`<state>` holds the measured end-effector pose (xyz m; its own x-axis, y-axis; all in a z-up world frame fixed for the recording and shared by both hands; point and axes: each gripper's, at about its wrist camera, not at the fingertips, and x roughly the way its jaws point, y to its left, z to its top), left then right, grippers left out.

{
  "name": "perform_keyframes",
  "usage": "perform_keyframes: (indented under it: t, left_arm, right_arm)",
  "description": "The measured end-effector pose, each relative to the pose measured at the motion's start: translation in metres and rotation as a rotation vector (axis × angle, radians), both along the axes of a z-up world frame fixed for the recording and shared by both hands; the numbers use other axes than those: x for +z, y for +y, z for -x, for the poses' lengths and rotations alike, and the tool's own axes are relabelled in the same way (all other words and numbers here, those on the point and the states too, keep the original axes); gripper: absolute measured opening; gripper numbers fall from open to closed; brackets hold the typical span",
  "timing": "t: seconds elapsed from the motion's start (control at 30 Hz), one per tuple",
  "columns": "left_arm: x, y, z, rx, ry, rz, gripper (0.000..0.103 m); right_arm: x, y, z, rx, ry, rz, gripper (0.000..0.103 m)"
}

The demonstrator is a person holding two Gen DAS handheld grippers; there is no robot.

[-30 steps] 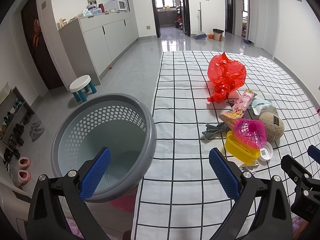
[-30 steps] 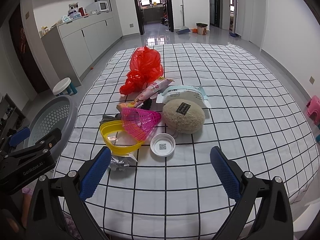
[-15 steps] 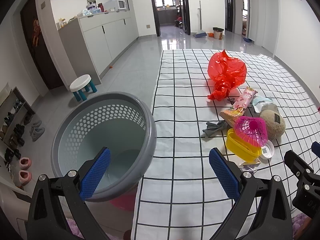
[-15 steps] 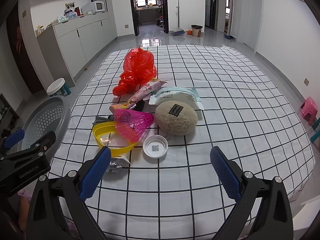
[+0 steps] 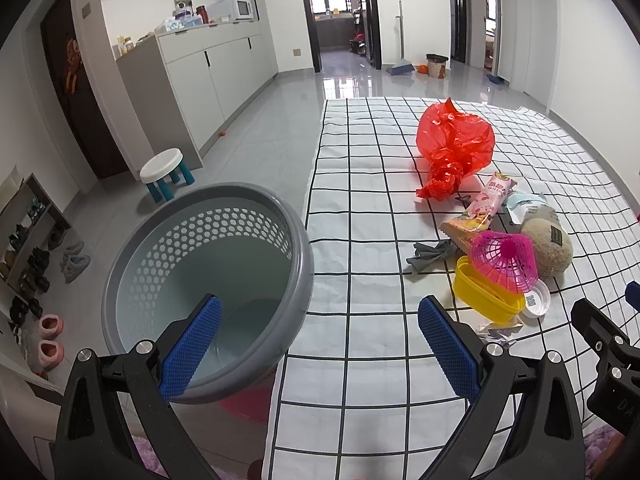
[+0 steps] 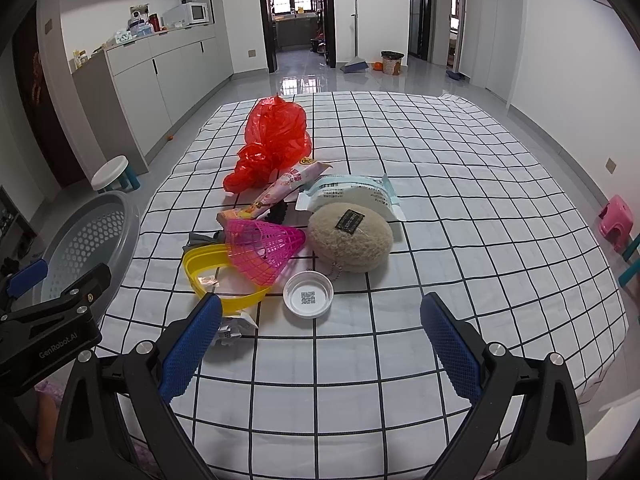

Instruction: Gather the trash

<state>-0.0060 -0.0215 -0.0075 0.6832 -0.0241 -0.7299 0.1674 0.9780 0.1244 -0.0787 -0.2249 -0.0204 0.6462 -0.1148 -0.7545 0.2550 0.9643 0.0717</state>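
Note:
A heap of trash lies on the checked cloth (image 6: 440,208): a red plastic bag (image 6: 276,140), a pink snack wrapper (image 6: 288,188), a pale blue packet (image 6: 352,192), a fluffy beige pouch (image 6: 352,240), a pink mesh cone (image 6: 260,246), a yellow tub (image 6: 216,276), a white lid (image 6: 308,294) and a crumpled wrapper (image 6: 232,330). A grey perforated basket (image 5: 208,280) stands left of the cloth, nothing visible inside. My left gripper (image 5: 316,346) is open over the basket's rim and the cloth's edge. My right gripper (image 6: 318,344) is open just short of the white lid.
A pink basin (image 5: 248,402) shows under the basket. A white stool (image 5: 164,172) and a shoe rack (image 5: 28,248) stand on the floor to the left. Grey cabinets (image 5: 208,68) line the left wall. A pink stool (image 6: 618,222) sits to the right of the cloth.
Both grippers have pulled back and risen slightly, so the trash heap looks a little farther away. Both stay open and no item has moved.

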Motion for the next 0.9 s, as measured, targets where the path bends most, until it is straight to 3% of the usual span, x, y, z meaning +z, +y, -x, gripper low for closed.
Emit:
perform_keyframes:
  t: [0.8, 0.9]
  left_arm:
    - [-0.012, 0.002, -0.006, -0.007, 0.027, 0.002, 0.097]
    - [-0.017, 0.000, -0.009, -0.006, 0.039, 0.000, 0.097]
  right_arm:
    - [-0.028, -0.020, 0.000, 0.040, 0.025, -0.126, 0.095]
    - [-0.037, -0.024, -0.008, 0.046, 0.063, -0.125, 0.095]
